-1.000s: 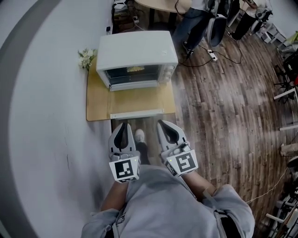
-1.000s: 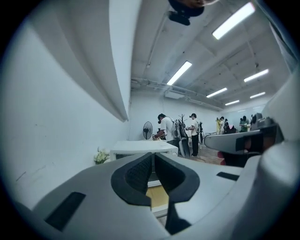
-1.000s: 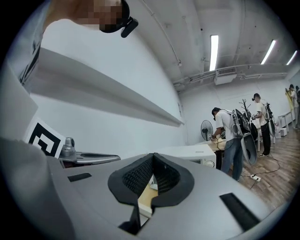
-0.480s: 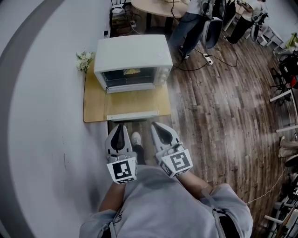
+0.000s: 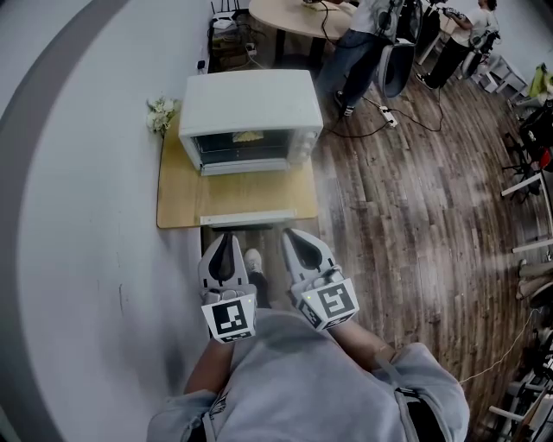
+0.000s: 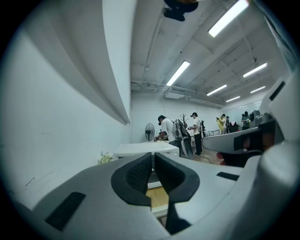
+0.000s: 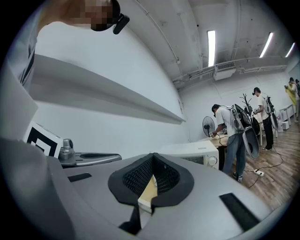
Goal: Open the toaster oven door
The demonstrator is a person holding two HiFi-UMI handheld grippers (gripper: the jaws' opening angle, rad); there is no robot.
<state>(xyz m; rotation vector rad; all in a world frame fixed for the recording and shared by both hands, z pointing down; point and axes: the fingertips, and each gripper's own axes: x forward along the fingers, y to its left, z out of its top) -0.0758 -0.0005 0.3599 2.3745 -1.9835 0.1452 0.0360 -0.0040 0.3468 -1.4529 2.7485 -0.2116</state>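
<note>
A white toaster oven (image 5: 251, 102) stands on a small wooden table (image 5: 177, 194) against the wall. Its glass door looks folded down flat, with the white handle (image 5: 249, 217) near the table's front edge. Something yellow shows inside the cavity (image 5: 249, 136). My left gripper (image 5: 225, 236) and right gripper (image 5: 292, 233) hang side by side just short of the table, close to my body. Both are shut with nothing between the pads. The oven (image 6: 147, 149) shows beyond the left gripper (image 6: 153, 164), and the oven (image 7: 192, 150) lies past the right gripper (image 7: 152, 171).
A small bunch of white flowers (image 5: 160, 110) sits at the oven's left. A white wall (image 5: 78, 216) runs along the left. People stand by a round table (image 5: 294, 15) behind. Cables and a power strip (image 5: 389, 112) lie on the wooden floor (image 5: 406, 224).
The head view has shifted slightly, so the oven and table sit a little lower left. Both grippers stay shut, side by side in front of the table.
</note>
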